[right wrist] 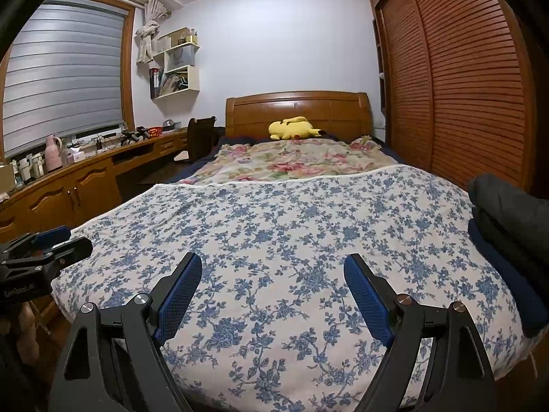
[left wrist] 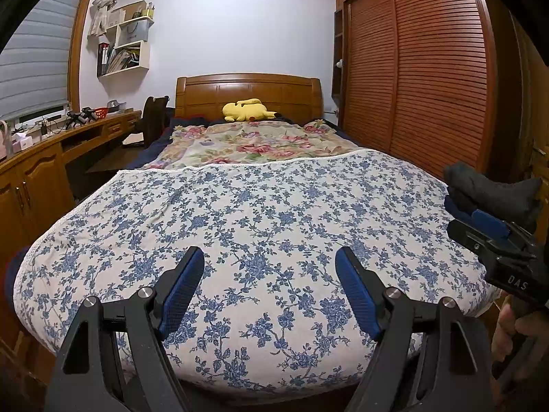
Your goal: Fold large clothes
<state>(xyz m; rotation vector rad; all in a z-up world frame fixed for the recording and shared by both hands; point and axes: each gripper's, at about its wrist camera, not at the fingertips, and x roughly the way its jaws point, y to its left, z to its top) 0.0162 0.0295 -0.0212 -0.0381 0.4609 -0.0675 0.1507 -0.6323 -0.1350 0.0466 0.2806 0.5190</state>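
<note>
I take the bed (left wrist: 260,226) as my landmark, with its blue-flowered cover spread flat over the near half. My left gripper (left wrist: 269,286) hangs above the foot end of the bed, its blue pads standing wide apart, and between them I see only the cover, nothing is held. My right gripper (right wrist: 272,292) is also above the foot end, jaws spread wide in the same way, and it holds nothing. The folded dark clothes (right wrist: 507,240) lie in a stack at the right edge of the bed, a grey piece on top of a navy one, just beside my right gripper but not touching it. At the head end of the bed a yellow plush toy (right wrist: 293,127) rests against the wooden headboard (right wrist: 298,106), behind a pink-flowered quilt (right wrist: 291,159)
</note>
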